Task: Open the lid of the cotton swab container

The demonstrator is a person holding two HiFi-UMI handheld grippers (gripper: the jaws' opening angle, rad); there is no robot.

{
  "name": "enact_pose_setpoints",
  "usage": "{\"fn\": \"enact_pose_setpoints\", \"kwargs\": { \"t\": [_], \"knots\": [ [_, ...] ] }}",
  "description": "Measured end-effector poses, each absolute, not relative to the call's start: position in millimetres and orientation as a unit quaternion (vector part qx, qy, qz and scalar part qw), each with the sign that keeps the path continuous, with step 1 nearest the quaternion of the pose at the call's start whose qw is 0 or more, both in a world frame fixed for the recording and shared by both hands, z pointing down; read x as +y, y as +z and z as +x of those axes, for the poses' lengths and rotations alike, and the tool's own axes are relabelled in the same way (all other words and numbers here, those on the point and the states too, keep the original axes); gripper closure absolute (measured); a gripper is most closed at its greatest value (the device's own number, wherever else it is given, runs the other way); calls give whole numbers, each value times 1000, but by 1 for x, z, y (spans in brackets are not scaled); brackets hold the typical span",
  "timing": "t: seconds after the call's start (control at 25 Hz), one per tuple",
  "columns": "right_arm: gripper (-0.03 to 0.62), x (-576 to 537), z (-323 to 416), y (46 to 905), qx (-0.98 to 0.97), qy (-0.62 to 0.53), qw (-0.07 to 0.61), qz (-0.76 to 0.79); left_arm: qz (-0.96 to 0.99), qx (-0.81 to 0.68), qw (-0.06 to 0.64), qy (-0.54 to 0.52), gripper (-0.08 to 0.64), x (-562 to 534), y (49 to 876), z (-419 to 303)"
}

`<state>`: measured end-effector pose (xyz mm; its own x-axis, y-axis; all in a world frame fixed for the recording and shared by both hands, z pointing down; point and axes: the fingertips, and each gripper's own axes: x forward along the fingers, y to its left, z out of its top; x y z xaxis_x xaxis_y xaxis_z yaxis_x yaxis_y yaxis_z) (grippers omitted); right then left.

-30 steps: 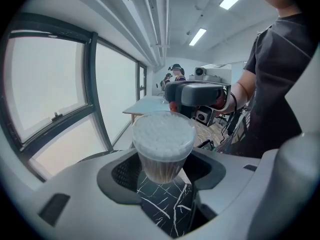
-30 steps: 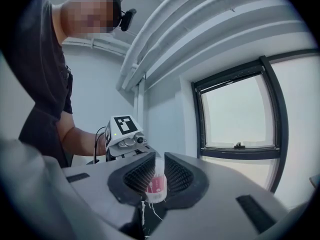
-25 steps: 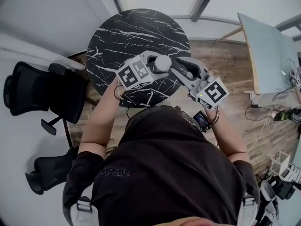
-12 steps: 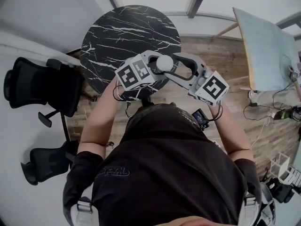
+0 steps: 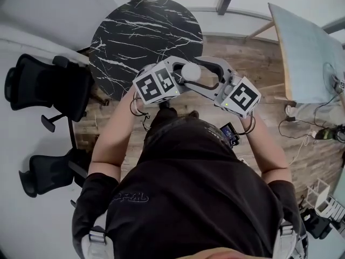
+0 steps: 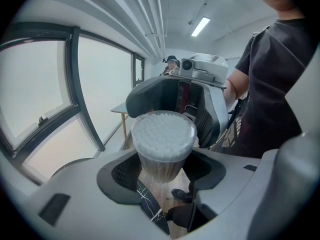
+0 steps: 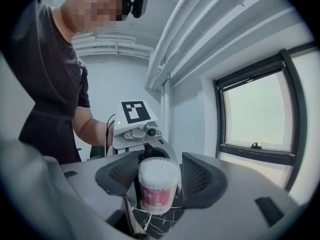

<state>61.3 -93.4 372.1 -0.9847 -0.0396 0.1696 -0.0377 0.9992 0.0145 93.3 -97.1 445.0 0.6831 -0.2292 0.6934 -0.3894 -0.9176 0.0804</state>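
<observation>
Cotton swab container (image 5: pixel 190 72) at centre frame, pink label (image 7: pixel 152 198) with print too small to read, left gripper (image 6: pixel 162 171) clamped on its lower body, right gripper (image 7: pixel 159 176) jaws just opening, wide around it without touching, black marble table (image 5: pixel 140 31) upper left, black chairs (image 5: pixel 48 88) at left edge.

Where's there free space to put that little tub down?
The black marble table is bare wherever it shows. Crowded spots: the black chairs at its left, and its near edge, where the cotton swab container is held.
</observation>
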Motion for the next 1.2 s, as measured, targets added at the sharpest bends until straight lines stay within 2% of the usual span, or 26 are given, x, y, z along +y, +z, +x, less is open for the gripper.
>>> {"fn": "enact_pose_setpoints", "kwargs": {
  "t": [0.88, 1.2],
  "knots": [
    [324, -73, 76, 379, -997, 9, 81, 1, 905, -183, 117, 365, 304, -78, 450, 113],
    [325, -71, 70, 383, -994, 9, 110, -23, 908, -184, 125, 356, 304, -74, 449, 106]
  ]
}}
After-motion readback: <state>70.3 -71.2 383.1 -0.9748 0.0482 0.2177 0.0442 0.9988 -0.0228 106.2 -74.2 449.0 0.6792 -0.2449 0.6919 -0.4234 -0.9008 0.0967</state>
